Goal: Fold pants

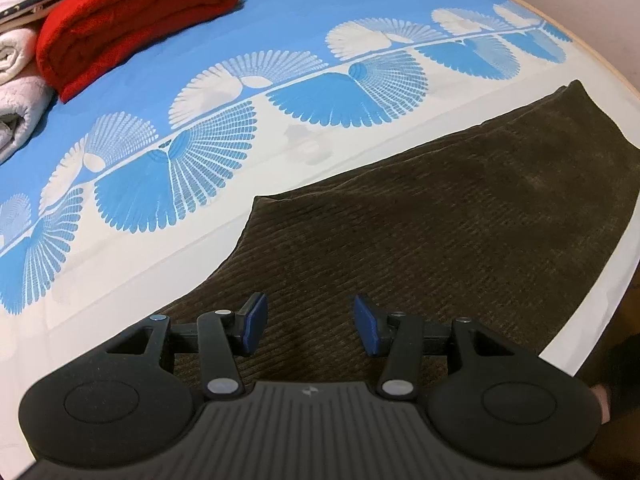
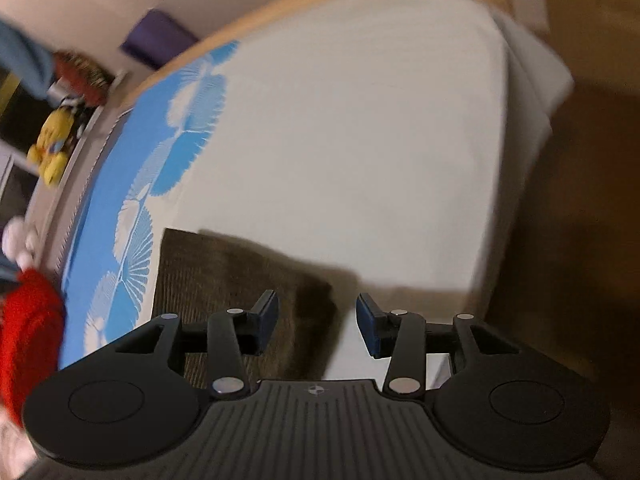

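Pants: dark brown ribbed pants (image 1: 460,216) lie flat on the bed, on the white part of the sheet, near the bed's edge. In the left wrist view they fill the lower right, with one straight folded edge at the left and a corner pointing toward the far end of the bed. In the right wrist view only one squared end of the pants (image 2: 240,280) shows, blurred.

Left gripper: the left gripper (image 1: 310,324) hangs over the pants, tilted down. Its blue pads (image 1: 256,322) stand about halfway apart, with nothing between them; only cloth shows below the gap. Whether the tips touch the cloth I cannot tell.

Right gripper: the right gripper (image 2: 316,322) sits above the edge of the pants' end, its left pad over brown cloth and its right pad (image 2: 368,326) over white sheet. The jaws stand apart and hold nothing.

Sheet: the sheet (image 1: 280,20) is bright blue on the far side and white on the near side, with a band of blue and white fan shapes (image 1: 340,96) between.

Red blanket: a folded red blanket (image 1: 136,20) rests on the blue part, at the far left, well apart from the pants.

White towels: rolled white towels (image 1: 18,76) lie just beside the red blanket.

Yellow toy: a yellow soft toy (image 2: 52,144) sits beyond the bed in the right wrist view, blurred.
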`<state>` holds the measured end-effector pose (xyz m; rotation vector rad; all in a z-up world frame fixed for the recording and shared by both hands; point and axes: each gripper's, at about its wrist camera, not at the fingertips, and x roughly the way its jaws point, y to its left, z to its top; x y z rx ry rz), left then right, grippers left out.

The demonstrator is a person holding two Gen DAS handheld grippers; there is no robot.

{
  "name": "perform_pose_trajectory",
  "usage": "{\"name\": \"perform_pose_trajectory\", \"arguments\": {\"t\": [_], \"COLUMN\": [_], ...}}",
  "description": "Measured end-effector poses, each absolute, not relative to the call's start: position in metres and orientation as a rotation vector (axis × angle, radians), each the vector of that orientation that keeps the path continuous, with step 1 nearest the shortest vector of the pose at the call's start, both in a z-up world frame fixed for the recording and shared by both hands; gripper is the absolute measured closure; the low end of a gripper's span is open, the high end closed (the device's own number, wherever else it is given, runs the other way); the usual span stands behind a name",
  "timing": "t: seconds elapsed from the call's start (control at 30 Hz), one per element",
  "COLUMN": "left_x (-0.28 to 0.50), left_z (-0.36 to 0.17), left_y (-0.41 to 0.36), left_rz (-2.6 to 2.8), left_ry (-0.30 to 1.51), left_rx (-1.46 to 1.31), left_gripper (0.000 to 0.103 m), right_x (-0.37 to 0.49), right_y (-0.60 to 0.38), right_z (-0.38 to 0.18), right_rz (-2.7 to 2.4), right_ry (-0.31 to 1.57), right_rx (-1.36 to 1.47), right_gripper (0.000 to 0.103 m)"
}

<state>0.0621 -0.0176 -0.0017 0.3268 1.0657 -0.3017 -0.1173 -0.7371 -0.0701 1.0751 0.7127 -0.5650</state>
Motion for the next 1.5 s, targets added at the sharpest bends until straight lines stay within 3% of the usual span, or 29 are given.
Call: {"name": "perform_pose_trajectory", "arguments": {"t": [0.47, 0.6, 0.7, 0.87, 1.03, 1.23, 1.5], "left_x": [0.063, 0.067, 0.068, 0.069, 0.069, 0.068, 0.062], "left_z": [-0.006, -0.004, -0.002, -0.002, 0.002, 0.005, 0.007], "left_y": [-0.017, -0.007, -0.003, 0.002, 0.006, 0.012, 0.028], "left_rz": [-0.299, -0.287, -0.292, -0.29, -0.288, -0.286, -0.266], "left_ry": [1.085, 1.087, 1.083, 1.082, 1.071, 1.064, 1.06], "left_rx": [0.322, 0.293, 0.286, 0.279, 0.264, 0.257, 0.239], "left_gripper": [0.049, 0.049, 0.049, 0.049, 0.049, 0.049, 0.049], "right_x": [-0.07, -0.065, -0.06, -0.056, -0.034, -0.014, -0.028], "right_y": [-0.708, -0.703, -0.699, -0.693, -0.652, -0.558, -0.39], "right_z": [-0.087, -0.088, -0.087, -0.079, -0.04, 0.023, 0.076], "right_rz": [-0.545, -0.581, -0.581, -0.594, -0.548, -0.348, 0.028], "right_ry": [0.821, 0.829, 0.829, 0.812, 0.788, 0.611, 0.403], "right_rx": [1.081, 1.044, 1.01, 0.974, 0.63, 0.228, -0.058], "right_gripper": [0.054, 0.079, 0.087, 0.09, 0.091, 0.092, 0.092]}}
